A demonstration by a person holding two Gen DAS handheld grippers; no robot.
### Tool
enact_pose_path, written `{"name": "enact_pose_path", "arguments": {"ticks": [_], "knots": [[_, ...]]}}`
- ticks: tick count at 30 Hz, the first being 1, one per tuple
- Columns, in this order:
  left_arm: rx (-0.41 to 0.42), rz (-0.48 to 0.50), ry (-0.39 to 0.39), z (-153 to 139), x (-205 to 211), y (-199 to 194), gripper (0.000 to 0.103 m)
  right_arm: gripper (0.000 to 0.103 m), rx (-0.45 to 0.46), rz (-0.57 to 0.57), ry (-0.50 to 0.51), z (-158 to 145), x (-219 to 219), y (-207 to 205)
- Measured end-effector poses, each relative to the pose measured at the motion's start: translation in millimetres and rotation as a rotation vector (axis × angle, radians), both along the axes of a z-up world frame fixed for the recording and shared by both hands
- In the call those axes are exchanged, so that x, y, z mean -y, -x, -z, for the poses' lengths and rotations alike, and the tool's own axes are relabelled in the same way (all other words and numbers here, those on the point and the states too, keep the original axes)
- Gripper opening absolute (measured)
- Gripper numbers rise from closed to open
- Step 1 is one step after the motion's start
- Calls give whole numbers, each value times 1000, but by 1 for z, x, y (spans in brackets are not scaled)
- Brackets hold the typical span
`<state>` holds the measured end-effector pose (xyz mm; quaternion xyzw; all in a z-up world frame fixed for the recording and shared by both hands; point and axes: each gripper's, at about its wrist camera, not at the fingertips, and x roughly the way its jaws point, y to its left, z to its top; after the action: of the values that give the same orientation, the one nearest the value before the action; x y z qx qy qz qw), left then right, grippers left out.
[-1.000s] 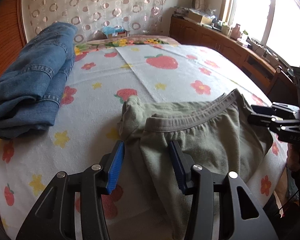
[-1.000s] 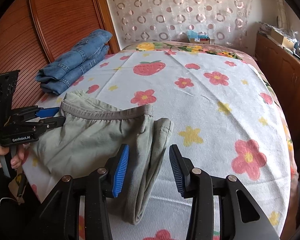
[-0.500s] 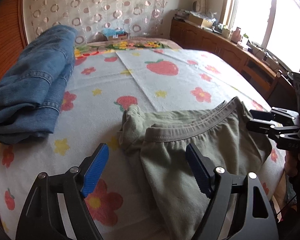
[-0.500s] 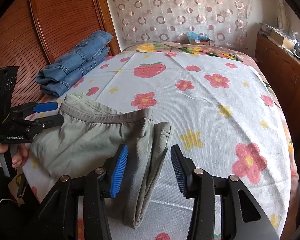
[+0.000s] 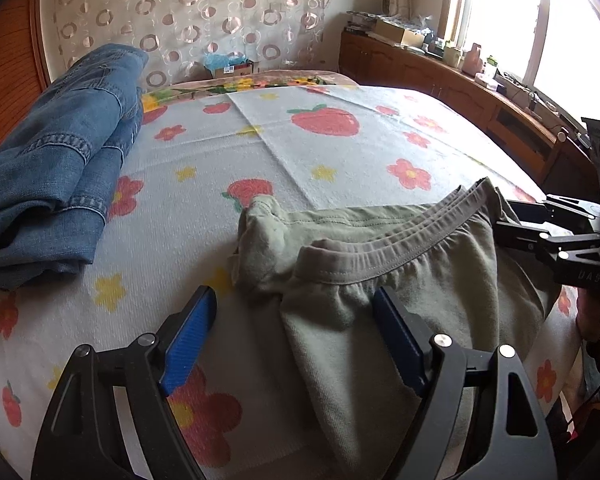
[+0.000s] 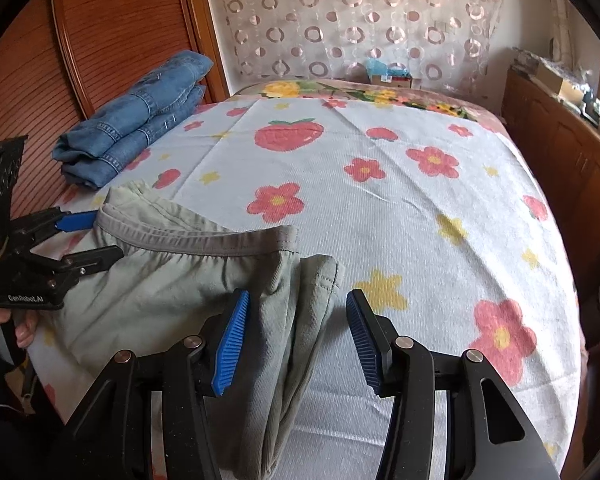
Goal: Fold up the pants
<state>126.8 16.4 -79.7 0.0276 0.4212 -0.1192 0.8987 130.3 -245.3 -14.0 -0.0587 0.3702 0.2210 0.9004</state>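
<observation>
The olive-green pants (image 5: 400, 280) lie folded near the bed's front edge, grey waistband up; they also show in the right wrist view (image 6: 172, 280). My left gripper (image 5: 296, 340) is open, its blue pads straddling the pants' left corner just above the fabric. It appears at the left of the right wrist view (image 6: 96, 240). My right gripper (image 6: 296, 340) is open over the pants' folded right edge, holding nothing. It shows at the right of the left wrist view (image 5: 516, 228), beside the waistband end.
A folded stack of blue jeans (image 5: 56, 168) lies at the bed's left side, by the wooden wall (image 6: 100, 40). The flowered bedspread (image 6: 400, 200) stretches beyond the pants. A wooden cabinet (image 5: 460, 80) with clutter runs along the right under the window.
My left gripper has opened wide from a narrow gap. My right gripper has opened wider too. The pants lie as they did.
</observation>
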Motion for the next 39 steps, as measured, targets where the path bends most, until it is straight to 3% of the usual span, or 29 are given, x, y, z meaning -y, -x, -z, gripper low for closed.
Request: {"name": "enact_pose_path", "arguments": {"ticks": [11, 22, 28, 30, 39], "knots": [[-7, 2, 21, -1, -1, -2, 82, 52, 8, 6, 10, 1, 2, -1], [-3, 14, 104, -5, -2, -3, 44, 41, 9, -17, 0, 1, 5, 0], [11, 23, 120, -7, -1, -1, 29, 15, -2, -55, -24, 1, 4, 1], [20, 27, 128, -10, -1, 1, 19, 11, 0, -63, -23, 1, 3, 2], [117, 54, 133, -42, 8, 21, 15, 8, 45, -54, -89, -10, 10, 15]]}}
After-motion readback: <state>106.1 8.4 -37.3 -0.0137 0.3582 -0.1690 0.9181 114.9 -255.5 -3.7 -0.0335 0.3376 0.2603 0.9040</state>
